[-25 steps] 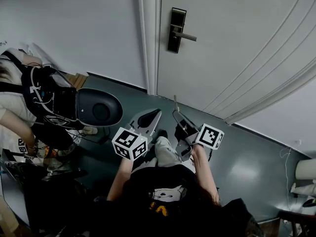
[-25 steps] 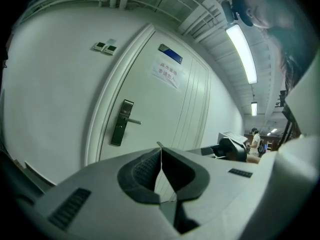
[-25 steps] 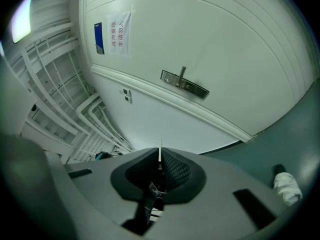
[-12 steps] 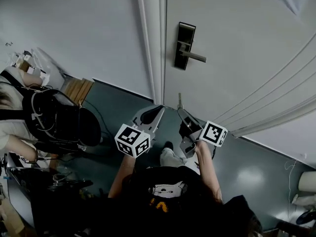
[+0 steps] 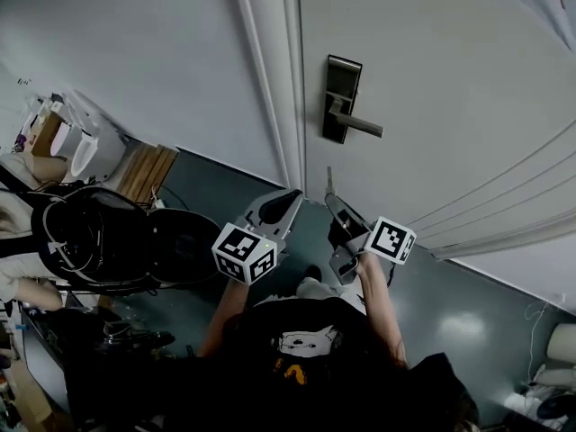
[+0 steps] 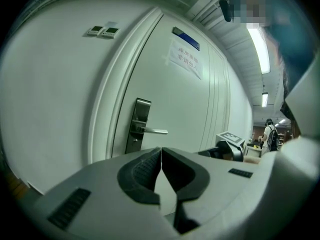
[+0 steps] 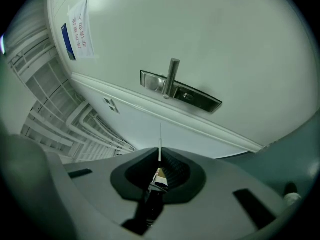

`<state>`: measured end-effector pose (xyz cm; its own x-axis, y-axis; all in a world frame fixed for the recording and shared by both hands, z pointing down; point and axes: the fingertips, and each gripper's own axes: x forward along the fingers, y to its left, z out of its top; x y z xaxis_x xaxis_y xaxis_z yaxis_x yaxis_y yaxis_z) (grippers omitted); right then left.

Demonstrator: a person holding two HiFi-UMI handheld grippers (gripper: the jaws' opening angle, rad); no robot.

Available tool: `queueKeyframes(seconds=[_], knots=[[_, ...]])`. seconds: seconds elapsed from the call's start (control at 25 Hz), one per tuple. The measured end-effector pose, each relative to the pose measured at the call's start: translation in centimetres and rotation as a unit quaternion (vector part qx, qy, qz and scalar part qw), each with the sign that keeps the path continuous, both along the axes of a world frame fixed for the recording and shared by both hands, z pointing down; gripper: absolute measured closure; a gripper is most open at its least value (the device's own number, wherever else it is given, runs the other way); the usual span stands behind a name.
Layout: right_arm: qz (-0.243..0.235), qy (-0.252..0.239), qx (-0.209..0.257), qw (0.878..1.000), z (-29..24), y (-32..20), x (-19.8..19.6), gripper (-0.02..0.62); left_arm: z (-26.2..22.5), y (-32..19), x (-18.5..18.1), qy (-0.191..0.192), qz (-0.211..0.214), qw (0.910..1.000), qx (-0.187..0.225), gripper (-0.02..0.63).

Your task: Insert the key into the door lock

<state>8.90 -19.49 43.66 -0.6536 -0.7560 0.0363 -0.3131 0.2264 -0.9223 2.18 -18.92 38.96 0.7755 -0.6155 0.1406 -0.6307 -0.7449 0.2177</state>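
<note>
The dark metal door lock (image 5: 340, 97) with a lever handle (image 5: 360, 125) sits on the white door (image 5: 432, 70); its plate (image 7: 186, 97) and lever (image 7: 171, 77) also show in the right gripper view, and the lock (image 6: 137, 125) in the left gripper view. My right gripper (image 5: 331, 200) is shut on a thin key (image 5: 328, 182) whose blade (image 7: 160, 143) sticks out ahead of the jaws, well short of the lock. My left gripper (image 5: 295, 196) is shut with nothing in it, left of the right one.
The white door frame (image 5: 274, 79) runs left of the lock. A black office chair (image 5: 99, 241) stands on the dark floor at left, beside wooden boards (image 5: 148, 171). A paper notice (image 6: 185, 59) hangs on the door above.
The view has shifted closer to the door, and the lock sits lower in the picture. Both grippers stay raised toward the door, the key still in the right one.
</note>
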Motion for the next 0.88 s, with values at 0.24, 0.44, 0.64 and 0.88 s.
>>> queueKeyframes(seconds=[0.24, 0.44, 0.64, 0.88], knots=[[0.003, 0.007, -0.017, 1.0, 1.1, -1.8, 1.0, 0.575, 0.6, -1.4, 1.1, 0.001, 0.0, 1.0, -0.009, 0.597], [0.016, 0.001, -0.018, 1.0, 1.3, -3.0, 1.4, 0.575, 1.0, -2.1, 1.2, -0.001, 0.003, 0.9999, -0.013, 0.597], [0.033, -0.003, -0.017, 0.999, 1.5, -4.5, 2.0, 0.575, 0.9, -2.9, 1.5, -0.001, 0.013, 0.9999, -0.011, 0.597], [0.049, -0.011, -0.016, 0.999, 3.4, -7.8, 2.7, 0.575, 2.7, -5.4, 2.6, -0.003, 0.03, 0.9995, -0.003, 0.597]])
